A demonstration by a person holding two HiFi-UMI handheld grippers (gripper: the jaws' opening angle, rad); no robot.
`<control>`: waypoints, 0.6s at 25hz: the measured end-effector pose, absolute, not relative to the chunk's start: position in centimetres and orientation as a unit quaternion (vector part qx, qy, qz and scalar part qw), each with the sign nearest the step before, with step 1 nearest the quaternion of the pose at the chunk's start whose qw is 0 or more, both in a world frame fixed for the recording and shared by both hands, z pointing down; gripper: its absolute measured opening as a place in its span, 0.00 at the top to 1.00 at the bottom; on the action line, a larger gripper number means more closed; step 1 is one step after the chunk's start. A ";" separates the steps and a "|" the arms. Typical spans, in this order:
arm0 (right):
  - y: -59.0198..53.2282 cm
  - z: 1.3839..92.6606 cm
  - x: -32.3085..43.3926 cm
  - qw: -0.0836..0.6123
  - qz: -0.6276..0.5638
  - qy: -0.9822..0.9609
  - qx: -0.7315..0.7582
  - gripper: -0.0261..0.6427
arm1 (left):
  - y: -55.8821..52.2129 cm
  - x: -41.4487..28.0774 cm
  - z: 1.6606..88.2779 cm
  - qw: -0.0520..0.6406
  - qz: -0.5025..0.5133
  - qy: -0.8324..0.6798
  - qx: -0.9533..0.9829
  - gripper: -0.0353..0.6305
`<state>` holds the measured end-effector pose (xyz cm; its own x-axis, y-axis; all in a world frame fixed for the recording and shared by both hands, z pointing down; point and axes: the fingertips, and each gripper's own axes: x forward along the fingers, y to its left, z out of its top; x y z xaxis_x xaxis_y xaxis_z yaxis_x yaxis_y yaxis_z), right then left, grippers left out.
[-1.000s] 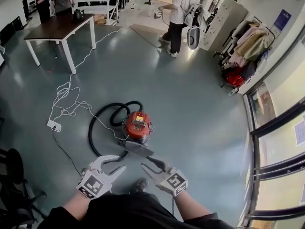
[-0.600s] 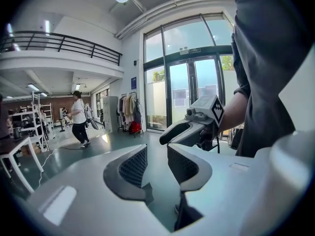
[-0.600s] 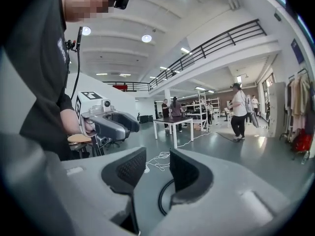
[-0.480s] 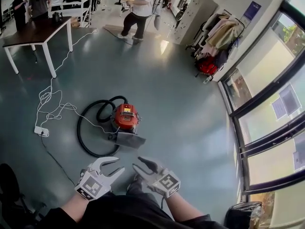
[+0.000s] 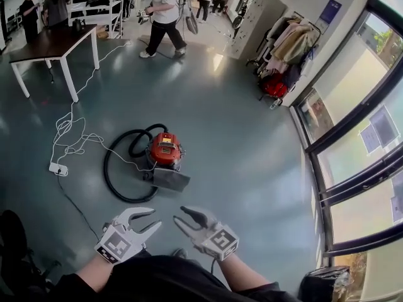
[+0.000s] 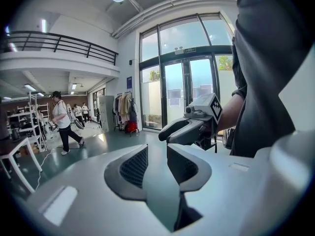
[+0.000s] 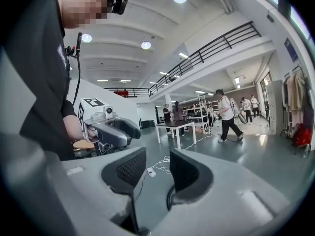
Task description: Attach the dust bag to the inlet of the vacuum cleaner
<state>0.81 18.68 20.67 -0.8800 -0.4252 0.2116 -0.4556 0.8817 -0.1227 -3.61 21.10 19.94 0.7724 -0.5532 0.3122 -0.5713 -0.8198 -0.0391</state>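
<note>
Since one second back, the vacuum cleaner [image 5: 165, 150] has shifted up and left in the head view. The walking person [image 5: 162, 11] has crossed from the far right toward the table [image 5: 50, 43].

The left gripper [image 5: 154, 218] and right gripper [image 5: 179, 214] are low in the head view, side by side, tips turned toward each other.

Left gripper view: the jaws have just been closing a little but stand apart. Nothing is between them, and only floor shows through the gap. Released.

Right gripper view: the jaws stand apart with nothing held. Through the gap we see the white cable [image 7: 160, 167] lying on the floor farther off. Released.

The orange vacuum cleaner is on the floor ahead of us, well apart from both grippers. Its black hose [image 5: 113, 181] loops round its left side. A grey flat piece [image 5: 170, 179] lies touching its near side; we cannot tell whether this is the dust bag.

The white cable runs from the table area to a power strip [image 5: 58, 168], left of the hose. A clothes rack [image 5: 286, 49] stands at the far right, by the glass doors [image 5: 352, 143].
</note>
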 end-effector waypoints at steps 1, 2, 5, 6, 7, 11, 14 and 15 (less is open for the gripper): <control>19.0 20.4 1.5 0.086 0.083 -0.967 0.224 0.75 | 21.5 -3.2 19.9 0.031 0.159 -0.303 0.939 0.74; 19.3 20.4 2.3 0.081 0.085 -0.968 0.220 0.75 | 21.8 -2.8 20.0 0.032 0.162 -0.308 0.937 0.74; 20.9 20.3 4.2 0.064 0.097 -0.973 0.200 0.75 | 22.8 -1.2 20.5 0.040 0.174 -0.324 0.929 0.74; 21.6 20.0 4.6 0.060 0.099 -0.975 0.192 0.76 | 23.2 -0.6 20.5 0.044 0.174 -0.328 0.927 0.75; 22.2 19.7 5.0 0.057 0.099 -0.976 0.184 0.76 | 23.5 0.0 20.4 0.047 0.171 -0.332 0.927 0.75; 23.3 18.6 5.9 0.049 0.094 -0.980 0.167 0.80 | 25.1 2.4 19.7 0.048 0.159 -0.326 0.931 0.82; 23.7 17.6 6.1 0.036 0.087 -0.980 0.176 0.88 | 25.6 3.0 19.6 0.062 0.139 -0.321 0.935 0.92; 24.0 17.5 6.1 0.034 0.086 -0.979 0.180 0.93 | 25.7 3.1 19.5 0.070 0.130 -0.319 0.936 0.92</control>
<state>6.11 23.96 17.54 -0.9331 -0.3460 0.0981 -0.3578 0.9206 -0.1565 3.05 25.66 19.48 0.7624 -0.5793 0.2884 -0.6158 -0.7864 0.0482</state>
